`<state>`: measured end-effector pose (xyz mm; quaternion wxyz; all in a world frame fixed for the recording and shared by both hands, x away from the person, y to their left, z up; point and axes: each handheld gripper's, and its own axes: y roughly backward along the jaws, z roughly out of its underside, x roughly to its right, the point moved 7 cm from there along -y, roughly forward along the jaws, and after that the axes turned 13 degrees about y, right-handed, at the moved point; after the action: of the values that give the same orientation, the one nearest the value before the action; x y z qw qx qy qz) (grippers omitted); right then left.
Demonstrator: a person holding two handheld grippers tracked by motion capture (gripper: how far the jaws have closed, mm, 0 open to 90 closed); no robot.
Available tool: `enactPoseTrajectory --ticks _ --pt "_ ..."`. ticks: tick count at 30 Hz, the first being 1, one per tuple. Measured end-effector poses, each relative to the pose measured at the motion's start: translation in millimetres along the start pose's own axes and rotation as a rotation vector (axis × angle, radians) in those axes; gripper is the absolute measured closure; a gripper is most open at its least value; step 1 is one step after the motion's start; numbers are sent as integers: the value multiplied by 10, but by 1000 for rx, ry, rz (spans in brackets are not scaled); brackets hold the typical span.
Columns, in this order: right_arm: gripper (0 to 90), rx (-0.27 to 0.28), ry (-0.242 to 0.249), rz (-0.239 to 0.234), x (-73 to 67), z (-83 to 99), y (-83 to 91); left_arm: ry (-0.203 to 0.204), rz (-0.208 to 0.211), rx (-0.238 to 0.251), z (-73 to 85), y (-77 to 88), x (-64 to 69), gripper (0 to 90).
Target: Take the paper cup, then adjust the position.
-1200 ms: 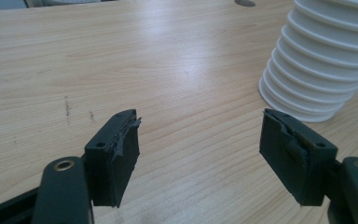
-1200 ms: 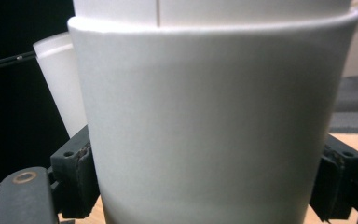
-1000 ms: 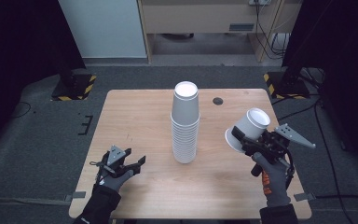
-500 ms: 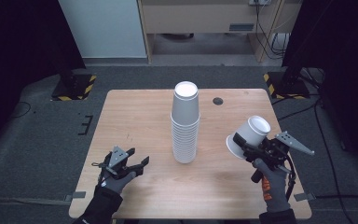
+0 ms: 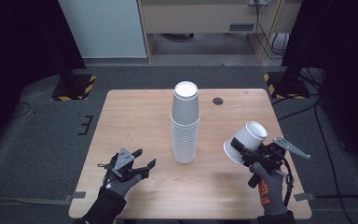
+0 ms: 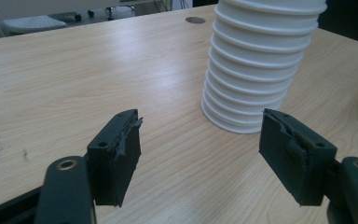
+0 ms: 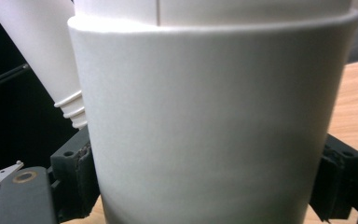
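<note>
A tall stack of white paper cups [image 5: 185, 123] stands upside down in the middle of the wooden table [image 5: 135, 121]; its lower rims [image 6: 254, 70] rise just beyond my left gripper. My right gripper [image 5: 242, 150] is shut on a single white cup [image 5: 246, 141], held tilted above the table's right side, base up and to the right. That cup [image 7: 205, 121] sits between the two black jaws. My left gripper [image 5: 142, 163] rests low near the front left, open with nothing between its pads [image 6: 116, 154].
A small dark round hole [image 5: 218, 101] lies in the tabletop behind and right of the stack. Dark floor surrounds the table, with yellow-black striped stand feet [image 5: 74, 88] at both back corners. Bare wood lies left of the stack.
My right gripper has carried the single cup down and slightly forward, toward the table's front right. The left gripper has barely moved.
</note>
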<state>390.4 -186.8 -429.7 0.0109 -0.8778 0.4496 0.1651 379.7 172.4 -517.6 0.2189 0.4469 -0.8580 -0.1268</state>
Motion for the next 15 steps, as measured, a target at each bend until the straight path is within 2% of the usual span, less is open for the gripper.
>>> enactPoseTrajectory --ticks 9,15 --pt "153 3 -52 -15 11 49 23 -23 33 0 2 -14 156 299" --pt "153 1 -67 -12 30 74 19 -41 51 -4 10 -35 259 310"
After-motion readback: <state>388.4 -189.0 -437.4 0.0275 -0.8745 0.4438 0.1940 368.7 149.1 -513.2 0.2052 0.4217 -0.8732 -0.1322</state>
